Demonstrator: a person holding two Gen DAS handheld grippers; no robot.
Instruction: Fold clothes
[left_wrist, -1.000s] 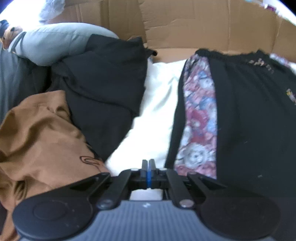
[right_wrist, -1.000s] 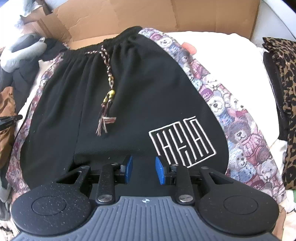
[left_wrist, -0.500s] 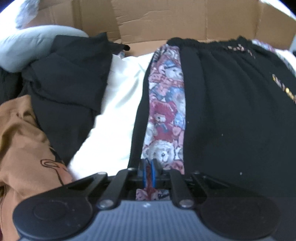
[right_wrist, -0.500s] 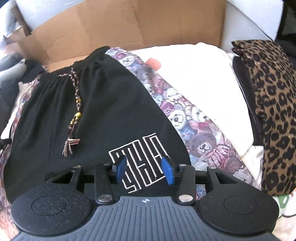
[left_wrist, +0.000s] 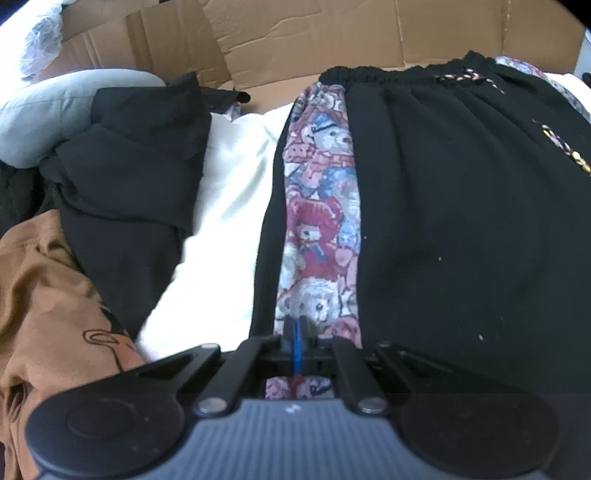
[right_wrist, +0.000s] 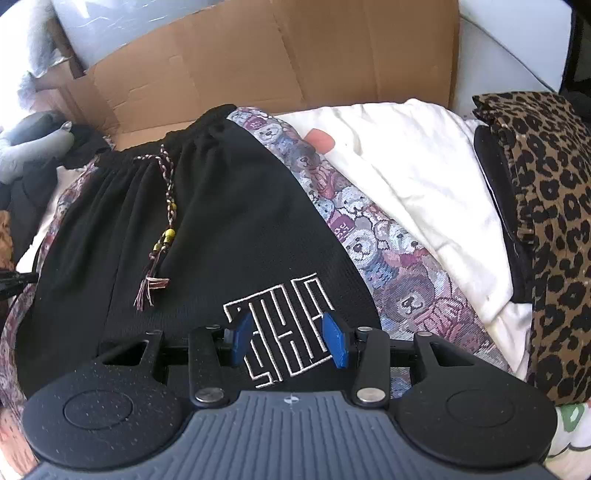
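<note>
Nearest the lens in the left wrist view, the left gripper (left_wrist: 295, 332) is sitting low in the frame with its blue pads pressed together; whether any cloth is pinched between them cannot be told. It is hovering over the bear-print stripe (left_wrist: 321, 221) that runs down the side of the black shorts (left_wrist: 461, 221), which are lying flat across the centre and right of that frame.

In the right wrist view, the right gripper (right_wrist: 288, 339) is holding its jaws apart, having just been opening, with nothing between the pads; the white embroidered logo (right_wrist: 284, 332) of the shorts (right_wrist: 229, 221) is showing through the gap. A braided drawstring (right_wrist: 162, 229) with yellow beads is trailing down the left centre of the frame.

The shorts are resting on a white sheet (right_wrist: 413, 177), which is spreading out toward the right. Left of the shorts in the left wrist view, a brown garment (left_wrist: 44, 302) is lying crumpled at lower left, a black garment (left_wrist: 136, 177) above it, and a grey cushion (left_wrist: 55, 110) at upper left. At the right edge of the right wrist view, a leopard-print cloth (right_wrist: 546, 221) is lying folded. Farthest back, flattened cardboard (right_wrist: 295, 59) is standing along the top of both views.
</note>
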